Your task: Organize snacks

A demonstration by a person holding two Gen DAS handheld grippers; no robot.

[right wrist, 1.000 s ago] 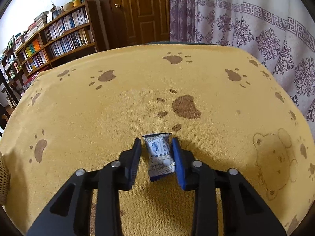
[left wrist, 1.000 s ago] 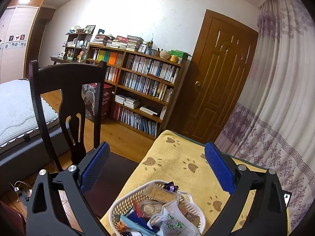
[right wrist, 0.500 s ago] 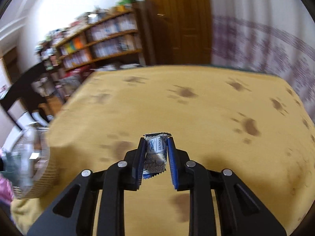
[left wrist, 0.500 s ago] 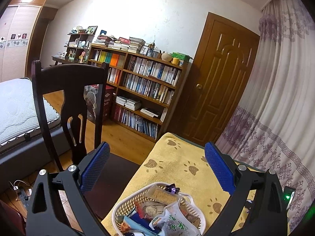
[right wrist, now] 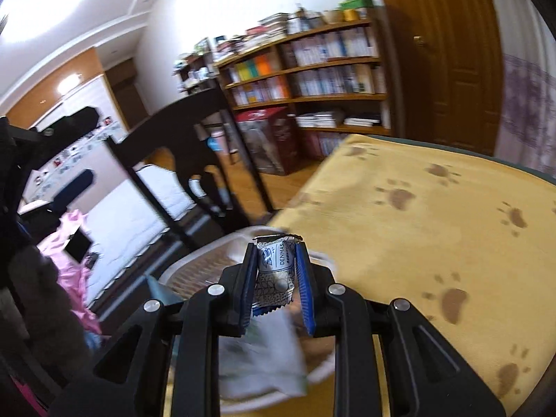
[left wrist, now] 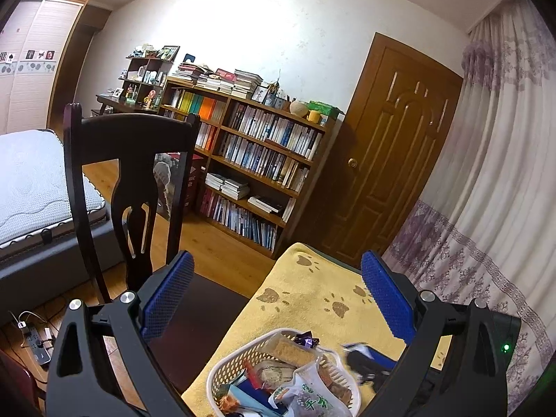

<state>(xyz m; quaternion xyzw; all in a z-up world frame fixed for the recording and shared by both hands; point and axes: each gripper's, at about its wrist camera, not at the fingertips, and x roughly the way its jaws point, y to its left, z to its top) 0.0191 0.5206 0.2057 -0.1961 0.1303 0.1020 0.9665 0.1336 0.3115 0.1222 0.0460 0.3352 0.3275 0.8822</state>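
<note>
Snack packet: a small silver-and-blue wrapped packet stands upright between the right tool's pads, lifted off the desk; it hangs over the near part of the basket, not yet let go
Right tool: the right tool is clenched on the packet, its blue pads pressing both sides; in the left wrist view it shows as a blurred dark shape at the basket's right rim
Basket: a white perforated basket sits at the near corner of the desk; it already holds several wrapped snacks, among them a clear bag with green print and a pale cracker-like pack; how they are sorted inside cannot be told
Left tool: the left tool hovers above the basket with its jaws spread wide and nothing between them
Desk: the desk wears a yellow cloth with brown paw prints; the part in view carries no loose snack, though some of it is out of frame
Surroundings: a dark wooden chair stands just beside the desk
Progress: judged late; most snacks appear gathered; what is left is to release this packet into the basket, then check for any stragglers
</note>
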